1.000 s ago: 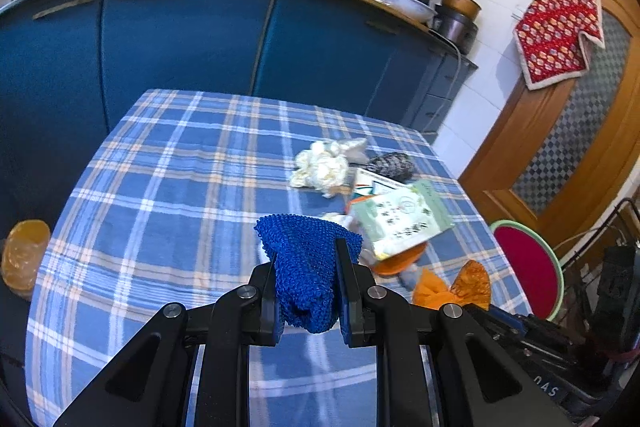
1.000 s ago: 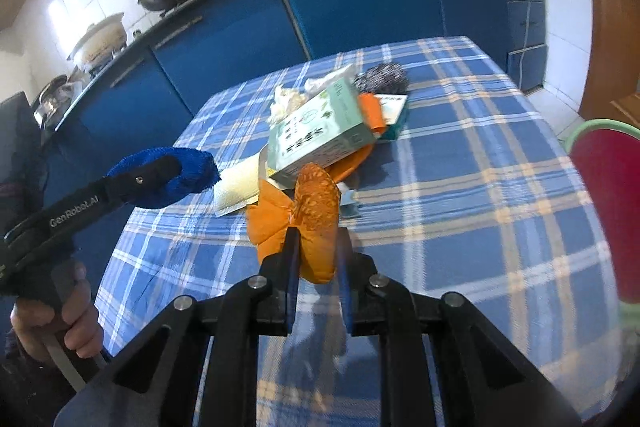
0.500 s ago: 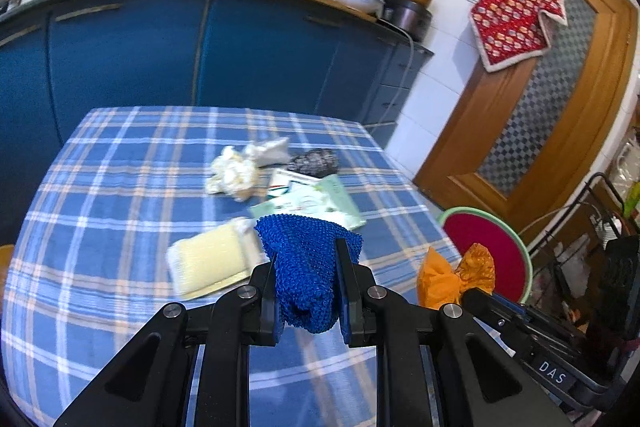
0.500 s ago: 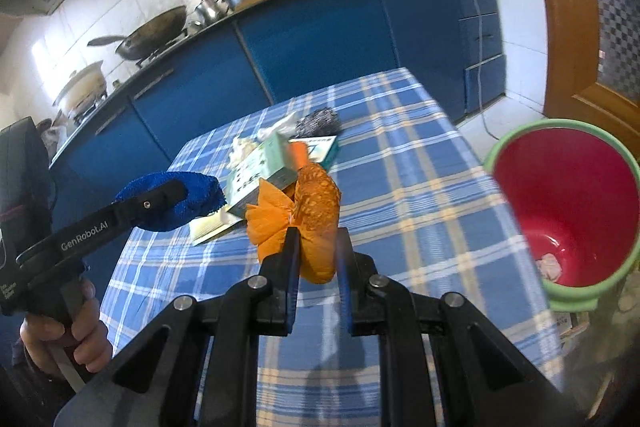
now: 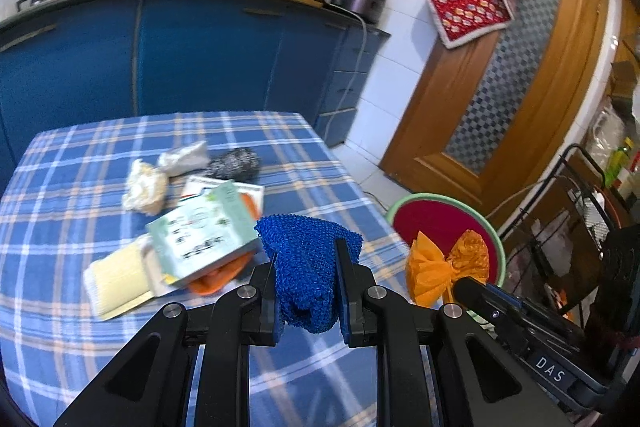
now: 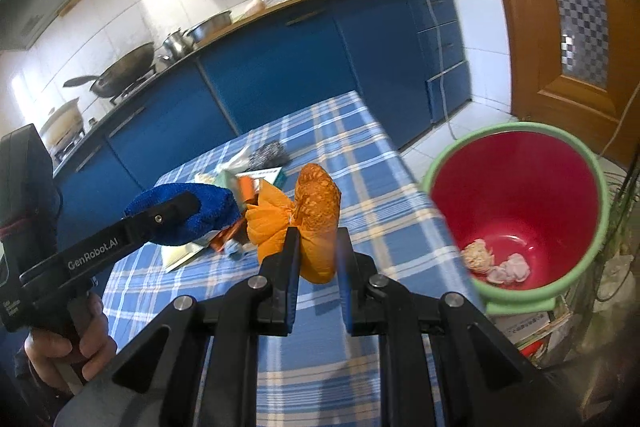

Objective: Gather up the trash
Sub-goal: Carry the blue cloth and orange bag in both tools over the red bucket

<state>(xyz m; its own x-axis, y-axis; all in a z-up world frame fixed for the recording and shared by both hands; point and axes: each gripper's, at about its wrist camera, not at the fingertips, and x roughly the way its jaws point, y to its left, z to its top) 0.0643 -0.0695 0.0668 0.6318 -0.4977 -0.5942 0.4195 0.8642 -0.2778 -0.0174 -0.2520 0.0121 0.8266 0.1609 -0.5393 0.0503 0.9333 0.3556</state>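
Note:
My left gripper (image 5: 306, 269) is shut on a blue knitted cloth (image 5: 308, 251) and holds it above the table's right part. In the right wrist view it shows at the left (image 6: 176, 217). My right gripper (image 6: 316, 247) is shut on an orange crumpled wrapper (image 6: 308, 215), held above the table edge, left of a red bin with a green rim (image 6: 516, 195). The wrapper (image 5: 444, 271) hangs in front of the bin (image 5: 432, 223) in the left wrist view. The bin holds some crumpled scraps (image 6: 496, 263).
On the blue plaid table (image 5: 80, 155) lie a green-white box (image 5: 200, 231), a yellow sponge (image 5: 116, 285), crumpled white paper (image 5: 146, 185), a steel scourer (image 5: 234, 165) and an orange item under the box. Blue cabinets stand behind. A wire rack (image 5: 580, 211) stands at the right.
Both grippers have swung right toward the bin with their loads. The bin now fills the right of the right wrist view and its inside shows.

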